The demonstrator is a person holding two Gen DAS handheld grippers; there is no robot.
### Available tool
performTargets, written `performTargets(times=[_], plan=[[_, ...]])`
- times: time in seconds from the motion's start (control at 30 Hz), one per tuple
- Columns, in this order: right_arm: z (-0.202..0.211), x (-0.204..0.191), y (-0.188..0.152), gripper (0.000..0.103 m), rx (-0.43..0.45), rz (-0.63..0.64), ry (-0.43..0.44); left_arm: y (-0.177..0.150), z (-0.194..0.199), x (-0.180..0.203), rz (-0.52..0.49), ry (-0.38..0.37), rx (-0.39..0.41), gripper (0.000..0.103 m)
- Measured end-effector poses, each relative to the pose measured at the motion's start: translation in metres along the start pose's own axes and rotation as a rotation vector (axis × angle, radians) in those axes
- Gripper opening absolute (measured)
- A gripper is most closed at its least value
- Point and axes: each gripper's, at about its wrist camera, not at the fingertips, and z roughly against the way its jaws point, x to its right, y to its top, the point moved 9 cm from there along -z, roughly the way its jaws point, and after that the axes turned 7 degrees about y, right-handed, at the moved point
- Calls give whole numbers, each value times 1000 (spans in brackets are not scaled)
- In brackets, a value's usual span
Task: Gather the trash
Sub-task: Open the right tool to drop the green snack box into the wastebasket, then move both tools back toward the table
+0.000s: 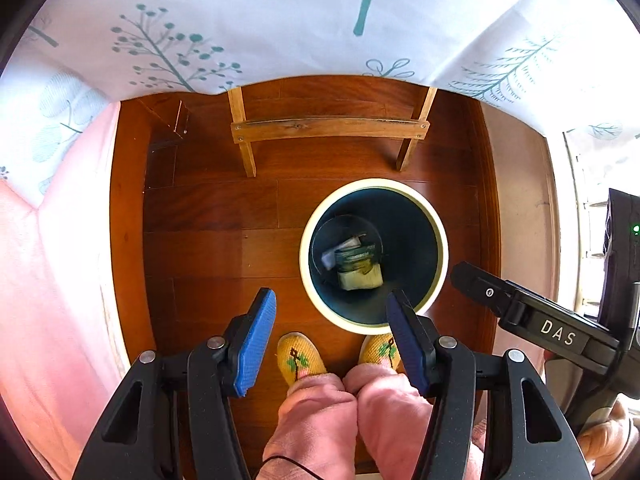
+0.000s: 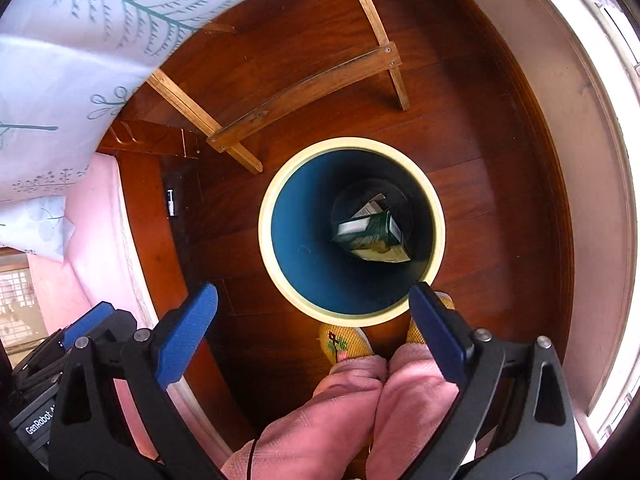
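Note:
A round bin (image 1: 436, 232) (image 2: 280, 264) with a cream rim and dark blue inside stands on the wooden floor. At its bottom lies trash: a green carton (image 1: 354, 258) (image 2: 374, 236) with pale paper scraps beside it. My left gripper (image 1: 330, 316) hangs high above the floor, pointing down, just left of the bin's near rim; its blue pads stand apart with nothing between them. My right gripper (image 2: 314, 310) is above the bin's near edge, jaws wide and empty. Its black body (image 1: 536, 320) shows at the right of the left wrist view.
A person's pink trouser legs (image 1: 352, 412) and yellow slippers (image 1: 298, 356) stand next to the bin. Wooden table legs with a crossbar (image 1: 328, 128) rise behind it under a white tree-print cloth (image 1: 280, 20). Pink bedding (image 1: 52, 280) lies to the left, a pale wall base (image 1: 520, 200) to the right.

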Motion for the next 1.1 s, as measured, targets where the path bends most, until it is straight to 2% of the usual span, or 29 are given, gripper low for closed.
performTargets(times=[0.13, 0.3, 0.6, 0.77, 1.1], plan=[[17, -11, -3, 96, 2, -12, 6, 1, 25, -3, -2, -3, 6, 59], [59, -36, -5, 96, 38, 7, -12, 3, 83, -4, -22, -13, 33, 59], [210, -121, 0, 96, 252, 130, -75, 20, 232, -3, -97, -47, 181, 59], [285, -168, -1, 96, 367, 185, -77, 34, 308, -1, -150, -56, 286, 59], [390, -225, 5, 96, 539, 237, -98, 61, 410, 16, -197, -93, 433, 59]])
